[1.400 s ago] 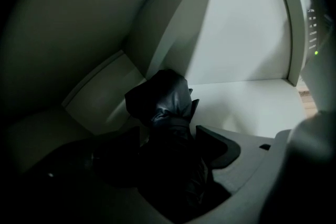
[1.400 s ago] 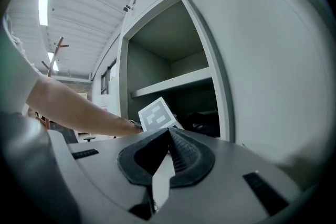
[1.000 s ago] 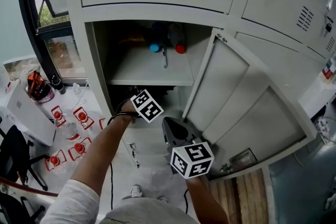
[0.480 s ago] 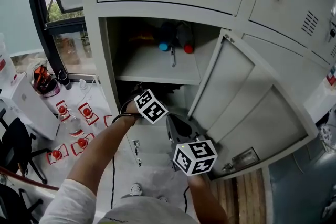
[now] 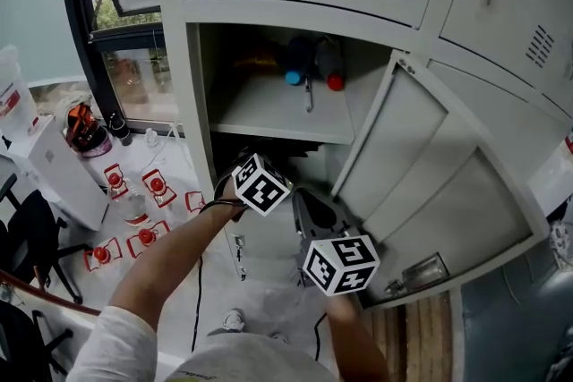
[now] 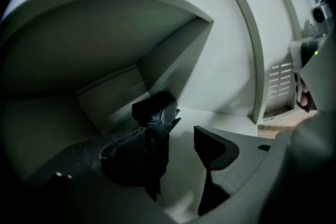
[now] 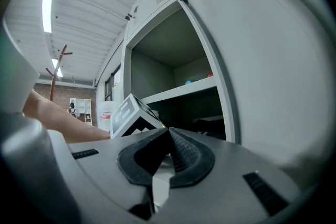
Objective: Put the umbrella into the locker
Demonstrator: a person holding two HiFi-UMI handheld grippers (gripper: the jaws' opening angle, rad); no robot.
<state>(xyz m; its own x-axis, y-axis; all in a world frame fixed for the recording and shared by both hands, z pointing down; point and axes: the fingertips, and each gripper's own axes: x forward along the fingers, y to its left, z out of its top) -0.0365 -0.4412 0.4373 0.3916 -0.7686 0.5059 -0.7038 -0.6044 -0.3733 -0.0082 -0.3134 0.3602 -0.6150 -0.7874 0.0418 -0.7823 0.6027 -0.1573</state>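
Grey steel locker (image 5: pixel 192 103) is standing open while I am running the rig from afar, and my left gripper (image 6: pixel 176 150) is reaching into the lower compartment beneath the shelf (image 5: pixel 269 114), angled down towards the compartment floor. Its jaws are gaping wide and have just been easing inward a touch, with nothing pressed between the pads. The black folded umbrella (image 6: pixel 155 115) is lying on that floor just ahead, close by the left-hand jaw, though I cannot tell whether it is touching it; I am judging it delivered and let go. My right gripper (image 7: pixel 169 136) is hanging level outside, jaws pinched together on nothing, since this step is needing one tool only. Further right, the door (image 5: pixel 421 165) is standing swung fully out, leaving the opening free
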